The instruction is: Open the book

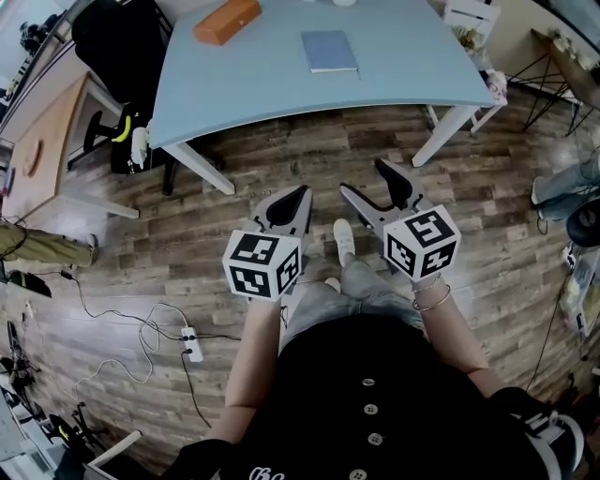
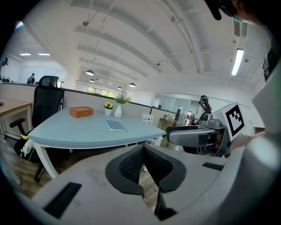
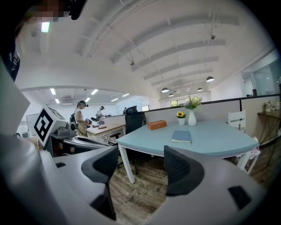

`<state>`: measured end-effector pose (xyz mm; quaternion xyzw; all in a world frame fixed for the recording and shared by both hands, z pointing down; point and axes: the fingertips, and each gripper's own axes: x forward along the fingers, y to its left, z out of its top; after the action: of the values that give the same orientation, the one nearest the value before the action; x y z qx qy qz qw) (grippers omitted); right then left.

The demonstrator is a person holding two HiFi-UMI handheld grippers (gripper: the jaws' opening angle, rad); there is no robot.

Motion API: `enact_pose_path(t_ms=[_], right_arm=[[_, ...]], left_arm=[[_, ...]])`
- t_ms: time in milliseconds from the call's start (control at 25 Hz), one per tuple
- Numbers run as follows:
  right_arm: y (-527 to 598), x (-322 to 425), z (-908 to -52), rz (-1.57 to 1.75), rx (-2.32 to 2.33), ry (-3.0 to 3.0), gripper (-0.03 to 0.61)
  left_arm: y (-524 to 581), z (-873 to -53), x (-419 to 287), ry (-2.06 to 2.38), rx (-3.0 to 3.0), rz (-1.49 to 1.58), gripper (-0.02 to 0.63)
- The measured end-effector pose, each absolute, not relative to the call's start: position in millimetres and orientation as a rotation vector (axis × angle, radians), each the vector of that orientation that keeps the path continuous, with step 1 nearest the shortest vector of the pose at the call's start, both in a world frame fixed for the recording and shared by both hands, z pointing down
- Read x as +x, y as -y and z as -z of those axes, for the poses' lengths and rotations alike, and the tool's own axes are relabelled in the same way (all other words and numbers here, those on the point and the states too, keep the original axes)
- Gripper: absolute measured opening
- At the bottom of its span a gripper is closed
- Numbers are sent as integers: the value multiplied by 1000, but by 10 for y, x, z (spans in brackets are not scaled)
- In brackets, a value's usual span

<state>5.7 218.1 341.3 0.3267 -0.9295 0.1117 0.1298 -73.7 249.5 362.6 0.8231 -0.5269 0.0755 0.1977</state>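
Note:
A closed blue-grey book [image 1: 330,51] lies flat near the middle of the light blue table [image 1: 281,84]. It also shows in the left gripper view as the book [image 2: 116,125] and in the right gripper view as the book [image 3: 181,136]. Both grippers hang over the wooden floor, well short of the table's near edge. My left gripper [image 1: 295,202] [image 2: 143,147] is shut, pads touching, with nothing in it. My right gripper [image 1: 366,178] [image 3: 140,162] is open and empty.
An orange box [image 1: 227,21] sits at the table's far left, and a white vase [image 3: 192,116] with flowers stands behind the book. A black office chair [image 1: 117,47] and a wooden desk [image 1: 47,141] are at left. Cables and a power strip [image 1: 190,344] lie on the floor.

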Motion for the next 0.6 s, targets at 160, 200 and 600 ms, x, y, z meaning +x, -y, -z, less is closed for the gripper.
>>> enact_pose_path(t_ms=[160, 200, 600], right_arm=[[-2026, -25, -3413, -333, 916, 2713, 307], [-1976, -43, -3413, -333, 909, 2715, 307], [-1206, -191, -3358, -308, 852, 2750, 307]], left_arm=[[-2371, -3676, -754, 1468, 2288, -218, 12], [-2327, -3683, -761, 1468, 2285, -221, 12], [-1603, -3606, -893, 1523, 2269, -220, 12]])
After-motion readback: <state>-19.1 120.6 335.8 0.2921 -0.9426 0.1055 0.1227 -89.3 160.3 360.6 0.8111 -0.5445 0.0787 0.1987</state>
